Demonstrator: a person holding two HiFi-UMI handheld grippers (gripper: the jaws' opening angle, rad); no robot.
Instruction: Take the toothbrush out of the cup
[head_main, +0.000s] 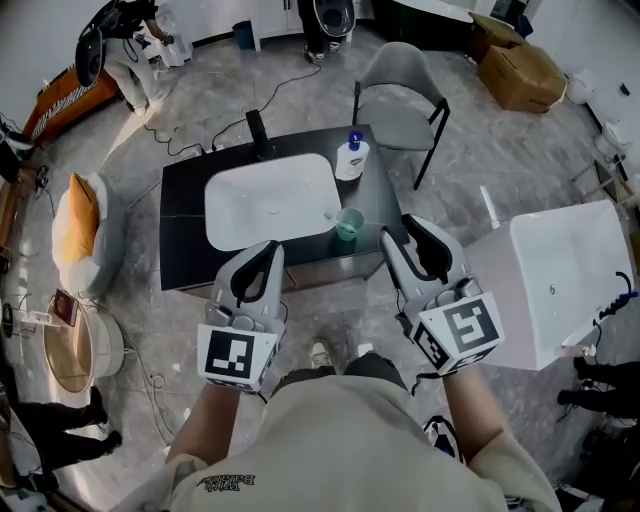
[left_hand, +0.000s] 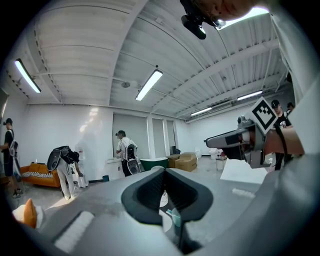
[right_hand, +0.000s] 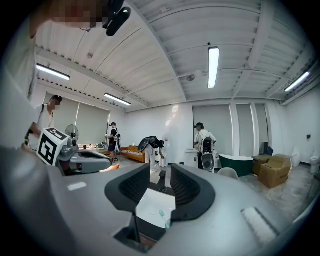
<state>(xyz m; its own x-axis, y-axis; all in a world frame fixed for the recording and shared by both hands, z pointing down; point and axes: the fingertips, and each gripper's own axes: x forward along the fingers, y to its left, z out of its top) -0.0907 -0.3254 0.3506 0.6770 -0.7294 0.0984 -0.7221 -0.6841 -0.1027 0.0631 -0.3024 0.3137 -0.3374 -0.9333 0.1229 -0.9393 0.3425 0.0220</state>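
A teal cup (head_main: 349, 224) stands on the black table (head_main: 185, 230) beside the right front corner of the white basin (head_main: 270, 200), with a pale toothbrush (head_main: 332, 213) leaning out of it to the left. Both grippers hover short of the table's near edge, apart from the cup. My left gripper (head_main: 268, 248) has its tips together with nothing between them; through its slit the cup (left_hand: 175, 217) shows. My right gripper (head_main: 398, 226) stands open and empty, and the toothbrush (right_hand: 161, 214) and basin (right_hand: 155, 202) appear in its gap.
A soap bottle (head_main: 351, 158) with a blue top and a black faucet (head_main: 257, 128) stand at the basin's far side. A grey chair (head_main: 400, 105) sits behind the table, a white tub (head_main: 560, 280) to the right, a round side table (head_main: 70, 350) to the left. Cables cross the floor.
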